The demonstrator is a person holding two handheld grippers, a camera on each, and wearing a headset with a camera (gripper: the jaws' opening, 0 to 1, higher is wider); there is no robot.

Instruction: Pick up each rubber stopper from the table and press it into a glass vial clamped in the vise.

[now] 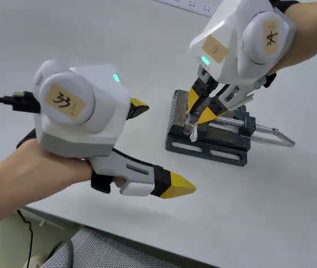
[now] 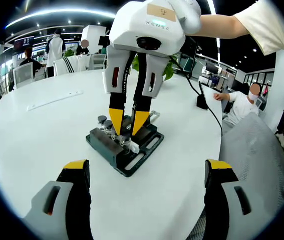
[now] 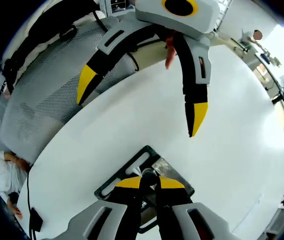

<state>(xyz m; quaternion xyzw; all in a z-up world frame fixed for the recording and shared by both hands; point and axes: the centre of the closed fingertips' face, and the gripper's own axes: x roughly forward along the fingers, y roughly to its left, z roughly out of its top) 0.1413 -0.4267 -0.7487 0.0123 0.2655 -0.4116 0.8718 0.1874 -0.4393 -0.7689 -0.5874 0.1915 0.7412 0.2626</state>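
While our right gripper [image 1: 198,114] pinches, nearly closed, what seems a stopper [image 3: 149,176] over a vial [image 1: 190,130] in the vise [image 1: 208,149], we should press straight down; our left gripper [image 2: 147,167] hangs wide open, empty.

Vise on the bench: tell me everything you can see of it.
The vise is a small, dark, metal-looking bench vise that sits flat on the white table. Its base has slotted flanges. A silver screw with a thin handle sticks out of one end. Its jaws clamp a row of upright glass vials. The right gripper stands over it, with its jaws narrowed on what looks like a dark stopper at one vial. The left gripper is open and apart from it.
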